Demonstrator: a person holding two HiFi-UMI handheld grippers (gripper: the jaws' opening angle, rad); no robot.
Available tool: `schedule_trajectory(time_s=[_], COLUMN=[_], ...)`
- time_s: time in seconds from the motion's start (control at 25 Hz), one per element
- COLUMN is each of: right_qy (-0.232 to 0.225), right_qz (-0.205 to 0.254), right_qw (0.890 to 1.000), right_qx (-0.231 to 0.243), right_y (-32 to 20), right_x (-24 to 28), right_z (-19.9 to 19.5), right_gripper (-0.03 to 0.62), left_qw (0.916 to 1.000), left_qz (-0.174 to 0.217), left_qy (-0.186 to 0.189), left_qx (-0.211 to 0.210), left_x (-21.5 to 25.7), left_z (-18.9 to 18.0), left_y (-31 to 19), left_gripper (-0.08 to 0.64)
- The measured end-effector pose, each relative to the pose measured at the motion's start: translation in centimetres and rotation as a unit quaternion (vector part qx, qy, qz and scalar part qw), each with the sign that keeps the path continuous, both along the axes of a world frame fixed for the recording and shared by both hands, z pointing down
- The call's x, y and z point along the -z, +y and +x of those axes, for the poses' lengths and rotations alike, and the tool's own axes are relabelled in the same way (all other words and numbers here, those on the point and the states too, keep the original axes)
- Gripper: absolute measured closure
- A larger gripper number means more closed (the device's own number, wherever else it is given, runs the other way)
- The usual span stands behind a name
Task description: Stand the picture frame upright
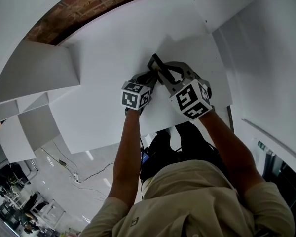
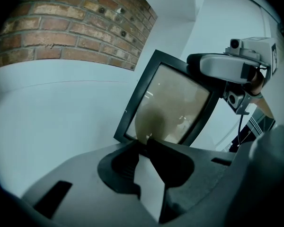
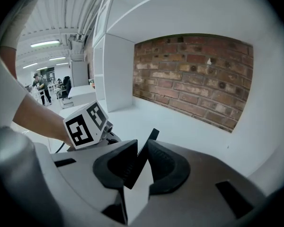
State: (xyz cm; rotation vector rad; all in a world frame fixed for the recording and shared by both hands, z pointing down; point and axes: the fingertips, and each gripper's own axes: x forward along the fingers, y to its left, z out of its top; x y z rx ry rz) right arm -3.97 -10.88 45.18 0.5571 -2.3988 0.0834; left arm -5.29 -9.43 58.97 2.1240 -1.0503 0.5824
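One tilted picture frame, clamped by left tool and right tool

Surface: white shelf board, plain and flat, ending at the brick wall.
Side: white upright panel left of the brick wall.
On it: picture frame, tilted before the brick wall; contact with the board unclear.

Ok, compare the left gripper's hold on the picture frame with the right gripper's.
The left gripper clamps the picture frame at its lower edge; the right gripper clamps it near its top corner. The left gripper view faces the glass; the right gripper view sees the frame edge-on, as a thin dark strip. Both grippers are shut on the tilted frame.
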Motion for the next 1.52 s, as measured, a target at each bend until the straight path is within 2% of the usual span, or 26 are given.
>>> schedule_trajectory(time_s=[0.2,0.36,0.52,0.68,0.76,0.84,0.92,1.04,1.2,1.28,1.52], right_qy=[0.007,0.012,0.014,0.017,0.018,0.017,0.012,0.006,-0.002,-0.002,0.001], right_qz=[0.016,0.027,0.030,0.034,0.034,0.031,0.026,0.020,0.018,0.019,0.033], right_qw=[0.999,0.999,0.998,0.997,0.997,0.997,0.997,0.996,0.995,0.995,0.995], right_qx=[0.031,0.045,0.054,0.061,0.061,0.063,0.069,0.085,0.100,0.103,0.099], right_y=[1.8,2.7,3.4,4.0,4.0,4.0,4.2,4.5,4.7,4.5,3.8], right_x=[0.1,0.2,0.3,0.3,0.3,0.3,0.4,0.4,0.5,0.4,0.4], right_z=[-1.8,-2.7,-3.1,-3.4,-3.4,-3.5,-3.5,-3.7,-3.7,-3.4,-2.2], right_gripper=[0.526,0.526,0.526,0.526,0.526,0.526,0.526,0.526,0.526,0.526,0.526], left_qw=[0.9999,0.9989,0.9938,0.9790,0.9679,0.9552,0.9431,0.9321,0.9173,0.9132,0.9140], left_qz=[0.015,0.035,0.080,0.160,0.196,0.216,0.226,0.227,0.219,0.219,0.241], left_qy=[-0.006,-0.028,-0.059,-0.073,-0.075,-0.076,-0.072,-0.066,-0.044,-0.047,-0.075], left_qx=[-0.004,-0.015,-0.051,-0.103,-0.138,-0.187,-0.233,-0.275,-0.330,-0.340,-0.318], left_x=[0.6,1.5,3.3,5.8,6.9,7.2,7.2,7.2,7.6,7.4,7.3], left_z=[-1.5,-3.6,-5.1,-4.9,-4.0,-2.9,-2.2,-2.2,-1.4,-1.1,-1.0], left_y=[0.5,0.8,0.7,-0.2,-0.7,-0.6,-0.2,-0.2,0.3,0.3,0.1], left_gripper=[0.483,0.483,0.483,0.483,0.477,0.454,0.411,0.343,0.341,0.341,0.389])
